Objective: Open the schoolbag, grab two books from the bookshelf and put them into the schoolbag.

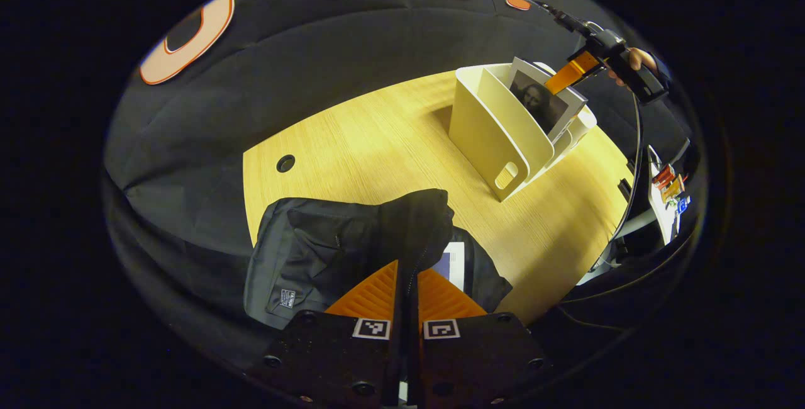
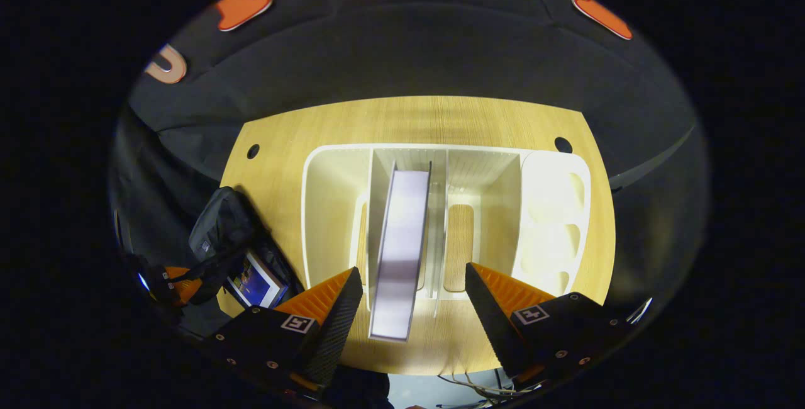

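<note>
We record a light wooden table [image 1: 377, 145] with a fine straight grain, backed by black cloth [image 2: 402, 56] draped along its far edge. Seen from the right gripper view, two round cable holes sit in the tabletop, one far left [image 2: 253, 151] and one far right [image 2: 563, 144]. In the left gripper view, a black cable [image 1: 634, 170] hangs at far right, beside small coloured items [image 1: 670, 187] too blurred to identify.
</note>
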Demonstrator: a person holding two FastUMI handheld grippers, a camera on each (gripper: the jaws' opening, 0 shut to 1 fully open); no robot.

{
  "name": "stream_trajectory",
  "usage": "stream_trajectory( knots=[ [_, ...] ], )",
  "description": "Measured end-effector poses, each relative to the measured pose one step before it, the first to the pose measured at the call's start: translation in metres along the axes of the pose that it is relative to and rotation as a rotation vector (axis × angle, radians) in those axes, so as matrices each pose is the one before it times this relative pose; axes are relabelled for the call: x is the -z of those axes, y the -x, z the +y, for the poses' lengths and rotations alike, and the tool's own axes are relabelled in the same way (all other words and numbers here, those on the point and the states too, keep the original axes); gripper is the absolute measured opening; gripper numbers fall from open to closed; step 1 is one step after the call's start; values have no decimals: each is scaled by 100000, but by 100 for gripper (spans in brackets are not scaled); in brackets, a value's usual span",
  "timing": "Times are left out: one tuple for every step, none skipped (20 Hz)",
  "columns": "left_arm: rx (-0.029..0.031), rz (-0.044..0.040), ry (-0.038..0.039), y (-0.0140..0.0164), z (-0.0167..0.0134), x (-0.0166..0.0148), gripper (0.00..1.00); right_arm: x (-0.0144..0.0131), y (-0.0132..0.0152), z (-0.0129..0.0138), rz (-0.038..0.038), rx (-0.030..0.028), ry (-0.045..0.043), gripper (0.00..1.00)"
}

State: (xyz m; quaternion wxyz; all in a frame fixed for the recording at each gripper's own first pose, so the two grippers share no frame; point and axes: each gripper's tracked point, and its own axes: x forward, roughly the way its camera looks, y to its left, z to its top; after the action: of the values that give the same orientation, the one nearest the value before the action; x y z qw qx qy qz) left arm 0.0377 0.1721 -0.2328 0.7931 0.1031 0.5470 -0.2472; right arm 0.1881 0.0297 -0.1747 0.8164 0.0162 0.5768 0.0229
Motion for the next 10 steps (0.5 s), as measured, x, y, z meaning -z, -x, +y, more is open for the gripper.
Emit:
stream_trajectory(
  knots=[
    [-767,249,753,-15,104,-33,5,-6,-711,-230,2297,1039,21,98],
    [-206,511,716,-88,-98,48,5,-139,-887,-172,1766,1193,-48,98],
    [-387,88,366,-26,-12,-139,5,-163,-503,40,1210,62,-470,78],
    [-119,311,656,3,-93,103,5,-80,-396,296,965,-17,-148,83],
    [-35,141,444,-11,-15,6,5,-170,-323,225,397,-424,-322,73],
    [-57,342,681,-99,-113,47,5,16,-140,375,641,-595,16,68],
    [-39,182,227,4,-20,34,5,30,-35,79,503,394,274,57],
    [-70,288,350,-13,-81,-3,5,58,-18,-3,132,570,154,42],
    [-10,12,-79,40,-4,46,5,185,-27,168,868,172,-158,42],
    [-282,339,175,46,-27,-57,5,163,102,-126,386,962,-584,41]
  ],
)
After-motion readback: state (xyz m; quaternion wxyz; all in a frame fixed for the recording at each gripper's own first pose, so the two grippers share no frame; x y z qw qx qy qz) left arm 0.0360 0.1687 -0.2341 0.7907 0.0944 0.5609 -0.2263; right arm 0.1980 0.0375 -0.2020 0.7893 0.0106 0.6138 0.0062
